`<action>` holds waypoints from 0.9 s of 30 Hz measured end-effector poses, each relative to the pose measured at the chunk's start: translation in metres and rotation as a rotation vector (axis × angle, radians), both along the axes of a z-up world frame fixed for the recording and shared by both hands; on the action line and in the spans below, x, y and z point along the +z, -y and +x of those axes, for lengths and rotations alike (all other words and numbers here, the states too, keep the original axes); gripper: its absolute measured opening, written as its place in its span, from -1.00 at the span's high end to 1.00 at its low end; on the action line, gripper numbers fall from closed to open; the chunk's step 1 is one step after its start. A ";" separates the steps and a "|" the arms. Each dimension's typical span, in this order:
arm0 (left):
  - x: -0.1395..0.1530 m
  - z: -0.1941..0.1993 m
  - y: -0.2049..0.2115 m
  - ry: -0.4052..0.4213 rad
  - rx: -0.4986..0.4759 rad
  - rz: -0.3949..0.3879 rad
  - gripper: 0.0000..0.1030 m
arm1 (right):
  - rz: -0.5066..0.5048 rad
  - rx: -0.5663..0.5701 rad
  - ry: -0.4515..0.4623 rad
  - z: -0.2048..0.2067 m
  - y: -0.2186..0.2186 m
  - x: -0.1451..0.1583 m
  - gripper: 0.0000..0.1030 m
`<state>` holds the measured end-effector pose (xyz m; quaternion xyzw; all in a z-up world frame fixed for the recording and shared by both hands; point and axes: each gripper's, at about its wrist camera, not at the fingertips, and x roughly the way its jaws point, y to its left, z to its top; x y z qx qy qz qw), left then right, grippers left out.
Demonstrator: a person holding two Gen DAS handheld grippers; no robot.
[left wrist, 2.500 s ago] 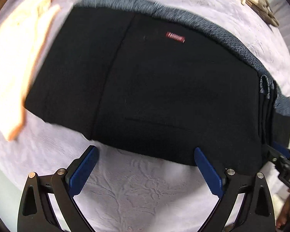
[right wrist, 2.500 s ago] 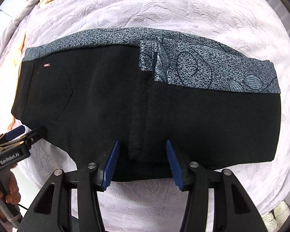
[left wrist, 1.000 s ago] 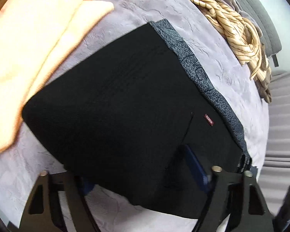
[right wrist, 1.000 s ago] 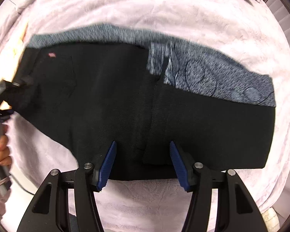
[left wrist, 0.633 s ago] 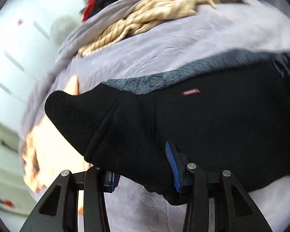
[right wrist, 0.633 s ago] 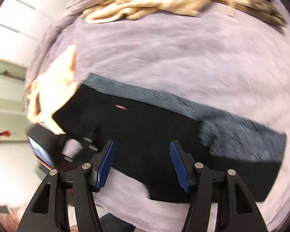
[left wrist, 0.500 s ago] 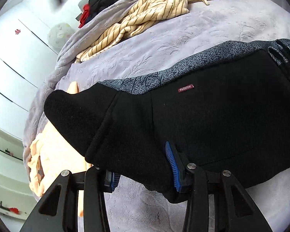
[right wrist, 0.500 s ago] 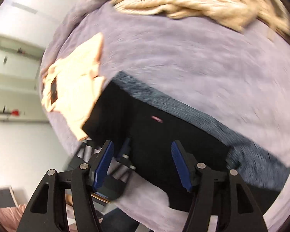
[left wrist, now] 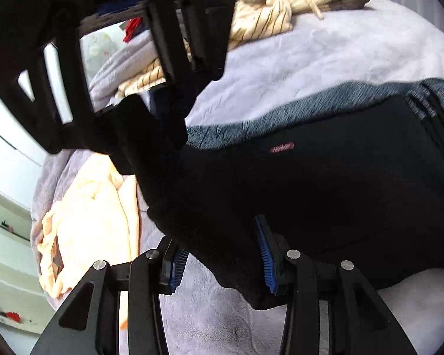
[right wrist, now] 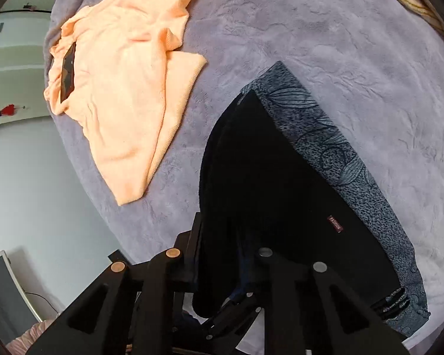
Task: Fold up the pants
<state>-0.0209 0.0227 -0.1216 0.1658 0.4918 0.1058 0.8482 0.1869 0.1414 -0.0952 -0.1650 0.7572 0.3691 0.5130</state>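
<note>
The right hand-held gripper [right wrist: 219, 269] has black pants [right wrist: 269, 195] bunched between its fingers. The pants lie on a purple bed [right wrist: 355, 44]. An orange shirt [right wrist: 127, 82] lies near them.

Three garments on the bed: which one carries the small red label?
The black pants, with the red label beside their grey patterned band. The orange top and the striped cream garment show none.

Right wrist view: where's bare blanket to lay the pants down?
Bare blanket lies beyond the pants' patterned waistband, up to the striped clothes. A narrower strip runs between the pants and the orange garment. It is crowded near the left gripper and right gripper.
</note>
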 end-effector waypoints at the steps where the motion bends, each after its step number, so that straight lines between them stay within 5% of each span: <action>1: 0.007 0.000 0.003 0.015 -0.008 -0.006 0.15 | 0.035 -0.020 0.003 0.004 0.011 0.008 0.66; 9: 0.086 0.006 0.064 0.166 -0.136 -0.066 0.15 | 0.327 -0.306 -0.043 0.033 0.140 0.075 0.67; 15: 0.122 0.011 0.143 0.219 -0.311 -0.111 0.15 | 0.480 -0.508 0.018 0.041 0.264 0.120 0.66; 21: 0.120 0.011 0.234 0.194 -0.470 -0.133 0.15 | 0.523 -0.691 0.086 0.030 0.394 0.127 0.66; 27: 0.082 0.005 0.319 0.101 -0.596 -0.116 0.15 | 0.502 -0.858 0.082 0.008 0.505 0.082 0.67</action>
